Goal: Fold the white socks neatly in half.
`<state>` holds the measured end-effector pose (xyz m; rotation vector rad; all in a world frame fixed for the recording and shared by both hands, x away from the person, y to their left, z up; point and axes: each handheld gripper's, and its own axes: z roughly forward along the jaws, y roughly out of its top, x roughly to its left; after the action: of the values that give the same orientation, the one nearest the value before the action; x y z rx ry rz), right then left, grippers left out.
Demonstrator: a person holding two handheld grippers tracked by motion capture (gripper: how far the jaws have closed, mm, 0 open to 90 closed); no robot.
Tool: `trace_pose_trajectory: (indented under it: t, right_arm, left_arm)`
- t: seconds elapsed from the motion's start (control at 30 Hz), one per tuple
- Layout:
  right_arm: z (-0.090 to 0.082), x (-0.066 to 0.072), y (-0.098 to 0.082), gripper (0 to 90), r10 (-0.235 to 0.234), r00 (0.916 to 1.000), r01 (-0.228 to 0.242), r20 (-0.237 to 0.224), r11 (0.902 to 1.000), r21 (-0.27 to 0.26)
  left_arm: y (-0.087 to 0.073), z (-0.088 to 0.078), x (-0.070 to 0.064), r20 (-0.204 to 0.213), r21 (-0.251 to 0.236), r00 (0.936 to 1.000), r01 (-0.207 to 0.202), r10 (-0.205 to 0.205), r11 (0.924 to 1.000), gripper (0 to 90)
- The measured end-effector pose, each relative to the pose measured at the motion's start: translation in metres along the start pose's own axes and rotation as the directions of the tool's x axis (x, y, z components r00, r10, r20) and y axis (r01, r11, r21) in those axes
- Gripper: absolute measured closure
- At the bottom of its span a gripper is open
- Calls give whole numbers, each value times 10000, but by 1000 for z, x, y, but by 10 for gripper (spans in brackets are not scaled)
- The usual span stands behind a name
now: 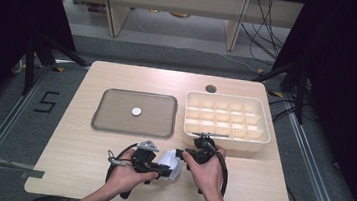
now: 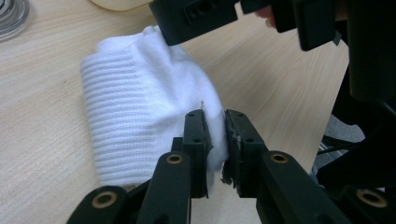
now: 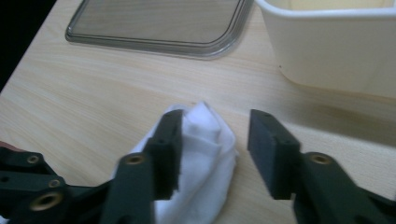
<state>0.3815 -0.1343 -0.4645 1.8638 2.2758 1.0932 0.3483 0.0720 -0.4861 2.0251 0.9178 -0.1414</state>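
Left gripper [image 2: 215, 140]: jaws pinching an edge of the white sock [image 2: 140, 107] on the tabletop [image 1: 76, 145].
Right gripper [image 3: 212, 154]: jaws spread, one against the sock.
Tray [image 1: 113, 124]: one small white disc [image 1: 136, 111].
Compartment box [image 1: 261, 109]: cells bare.

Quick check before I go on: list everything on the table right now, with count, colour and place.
sock: one, white, near table edge, between the two claws
tray: one, grey with clear rim, centre-left
disc: one, white, small, on the tray
divided bin: one, cream, right side
table: one, light wood
left claw: black, shut on the sock
right claw: black, open, one jaw against the sock
hands: two, holding the claws
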Motion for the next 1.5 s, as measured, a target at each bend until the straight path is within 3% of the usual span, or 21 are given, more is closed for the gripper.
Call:
trace_pose_trajectory:
  t: [0.07,0.13,0.2,0.27,0.3,0.33,0.5,0.53,0.57,0.67,0.7,0.73,0.83,0.87,0.9,1.07,1.13,1.17,1.27,1.3,1.5]
  right_arm:
    - [2,0,1,464,-38,9997,39,-261,10000,41]
    - [6,-1,1,422,-128,9979,134,-633,9999,87]
    - [12,-4,1,412,-335,9984,347,-450,9990,269]
    - [18,-5,-1,411,-316,9963,344,-801,9988,335]
    - [19,-2,-1,410,61,9969,-19,-778,9986,533]
    - [22,-6,-2,404,-325,9955,369,-888,9982,481]
    - [30,-6,-3,395,-32,9942,127,-1074,9960,882]
    - [31,-7,-4,396,-220,9936,316,-1110,9958,861]
    - [32,-6,-4,396,-55,9937,168,-1122,9949,998]
    - [34,-6,-4,399,-155,9928,273,-1184,9947,987]
    - [34,-4,-5,411,200,9929,-51,-1171,9920,1264]
    - [36,-6,-4,418,-85,9911,244,-1327,9926,1189]
    - [38,-6,-5,446,-276,9902,433,-1371,9927,1129]
    - [36,-3,-5,466,106,9943,60,-1061,9879,1550]
    - [38,-4,-5,482,-318,9937,445,-1077,9921,1172]
    - [39,-4,-5,553,-101,9917,283,-1279,9896,1411]
    - [39,-5,-5,575,-292,9900,481,-1383,9896,1355]
    - [37,-3,-4,592,182,9937,19,-1110,9840,1782]
    - [37,-3,-4,628,66,9932,134,-1166,9854,1698]
    - [39,-5,-4,635,-352,9898,544,-1382,9890,1376]
    - [39,-5,-5,682,-259,9898,443,-1398,9905,1299]
  left_arm:
    - [0,0,-1,-185,96,9998,-57,59,9999,782]
    - [0,0,-1,-14,135,9999,-144,145,9998,782]
    - [0,1,-2,-114,139,9997,-198,200,9997,781]
    - [0,1,-1,-61,173,9997,-218,219,9996,780]
    - [0,1,-2,-26,255,9998,-199,199,9995,780]
    - [0,1,-2,-36,247,9997,-221,222,9994,779]
    - [0,1,-1,-199,381,9985,-504,512,9980,773]
    - [0,1,-1,-199,381,9985,-504,512,9980,773]
    - [0,1,0,-100,490,9981,-596,602,9970,771]
    - [-1,2,-2,-243,476,9976,-641,653,9968,766]
    - [-1,2,-2,-253,472,9974,-660,672,9967,761]
    - [-1,2,-2,-236,449,9976,-637,648,9970,759]
    - [-2,1,-2,-181,541,9960,-862,873,9948,749]
    - [-2,1,-3,-207,550,9961,-846,858,9949,742]
    - [-2,1,-3,-200,583,9958,-884,897,9944,735]
    - [-4,-5,-7,-123,514,9942,-1064,1072,9930,684]
    - [-6,-9,-9,-54,455,9938,-1105,1109,9928,656]
    - [-7,-13,-10,-38,380,9931,-1174,1176,9924,643]
    - [-11,-21,-11,21,248,9925,-1219,1219,9922,607]
    - [-13,-25,-10,2,153,9934,-1150,1150,9932,600]
    - [-20,-44,1,-339,-548,9964,-798,780,9953,577]
